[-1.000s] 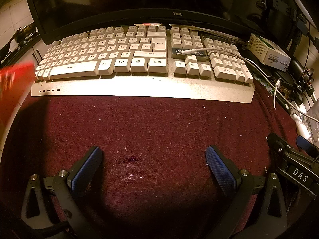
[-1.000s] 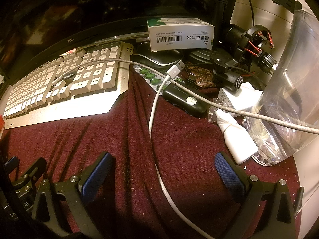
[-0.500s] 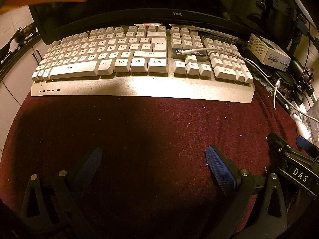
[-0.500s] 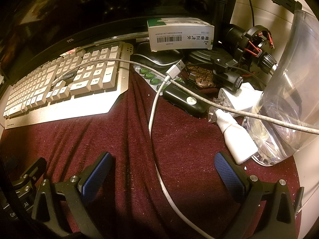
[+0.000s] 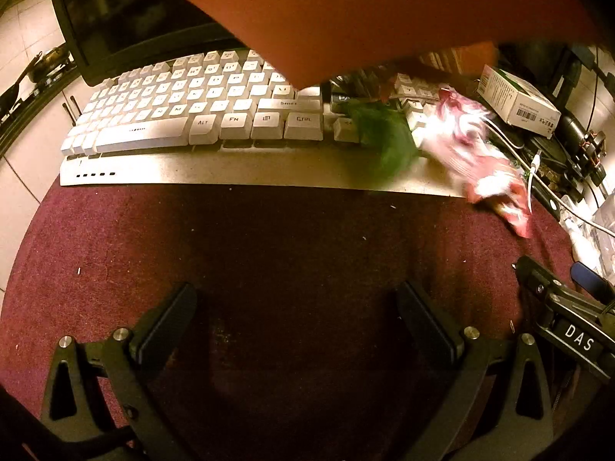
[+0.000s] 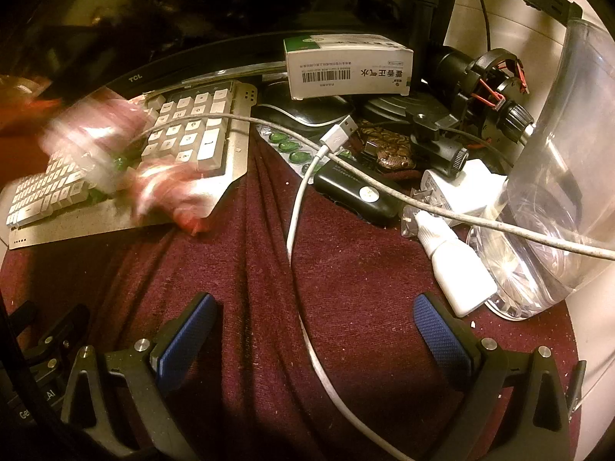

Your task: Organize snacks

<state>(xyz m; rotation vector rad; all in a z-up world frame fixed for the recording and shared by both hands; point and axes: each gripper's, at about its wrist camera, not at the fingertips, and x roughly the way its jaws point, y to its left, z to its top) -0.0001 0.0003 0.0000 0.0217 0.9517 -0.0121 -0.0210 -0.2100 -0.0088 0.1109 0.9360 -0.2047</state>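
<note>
Blurred snack packets are in motion over the right end of the keyboard: a red-and-white packet [image 5: 476,161] and a green one [image 5: 384,138]. They also show in the right wrist view as a red-and-white blur [image 6: 153,176]. A large orange-red surface [image 5: 346,11] fills the top of the left wrist view above them. My left gripper [image 5: 296,326] is open and empty, low over the dark red cloth [image 5: 269,238]. My right gripper [image 6: 315,338] is open and empty over the same cloth, with a white cable [image 6: 307,330] lying between its fingers.
A white keyboard [image 5: 192,123] lies before a monitor. At the right stand a white medicine box [image 6: 346,65], a black device [image 6: 357,196], a white plug [image 6: 457,265] and a clear plastic container [image 6: 557,199]. Cables cross the cloth.
An orange-red surface has swept in over the top of the left view, and snack packets have dropped onto the keyboard's right end. Both grippers have stayed still and open.
</note>
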